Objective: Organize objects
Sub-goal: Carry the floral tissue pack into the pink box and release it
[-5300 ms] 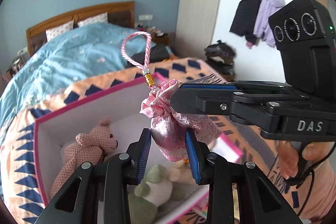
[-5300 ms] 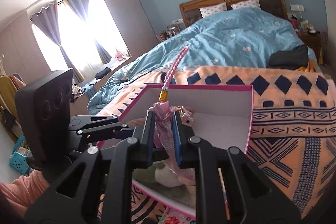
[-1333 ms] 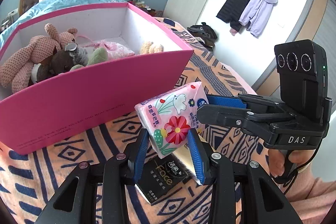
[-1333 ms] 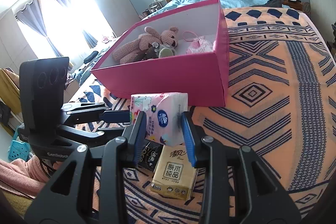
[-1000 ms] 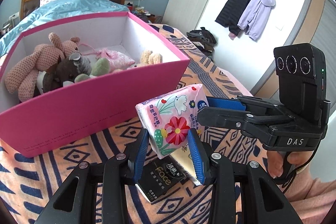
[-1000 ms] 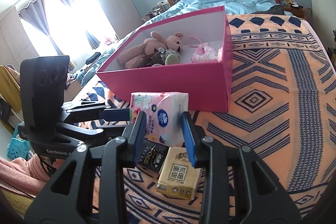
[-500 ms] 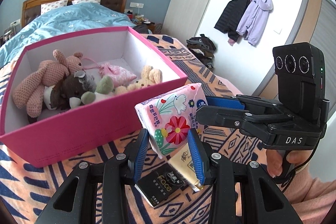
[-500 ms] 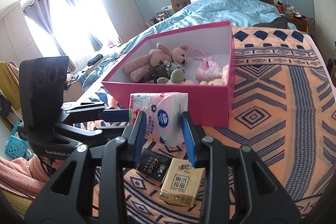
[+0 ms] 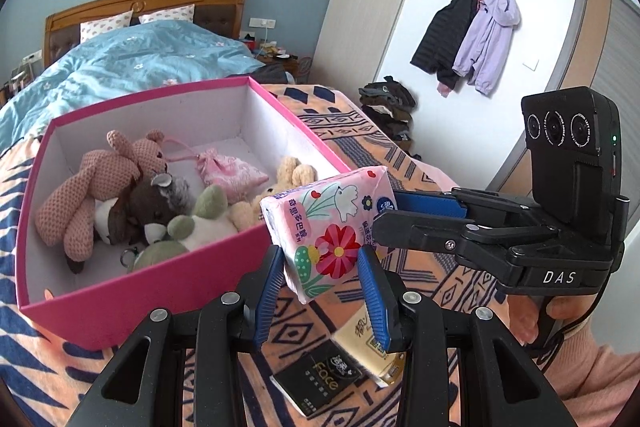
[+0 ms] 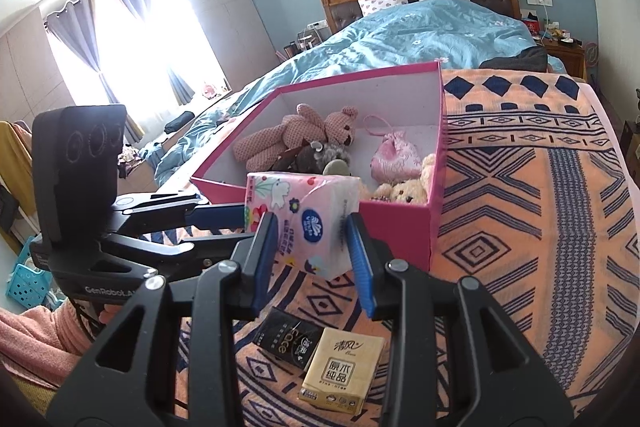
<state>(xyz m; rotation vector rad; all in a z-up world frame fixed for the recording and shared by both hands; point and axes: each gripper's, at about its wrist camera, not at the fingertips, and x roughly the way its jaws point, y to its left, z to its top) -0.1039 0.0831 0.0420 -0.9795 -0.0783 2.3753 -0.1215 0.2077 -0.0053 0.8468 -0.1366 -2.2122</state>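
Left gripper [image 9: 326, 281]: its jaws are clamping the lower end of the pink tissue pack [image 9: 328, 223], holding it in the air just short of the box's near wall.
Box [image 9: 132, 291]: the pink box is sitting on the patterned blanket [image 10: 540, 219] toward the bed's foot edge, already holding the knitted bear [image 9: 100, 179], other soft toys and the pink pouch [image 9: 230, 171].
Right gripper [image 10: 312, 251]: its jaws are also pressing on the same pack from the other side.
Progress: toys and pouch are in; the held pack, the black pack [image 10: 290, 343] and the tan pack [image 10: 338, 371] are remaining outside.
Change: a few seconds ago both grippers were holding the pouch over the box; now it is lying inside, and the pack is riding higher than a second ago.
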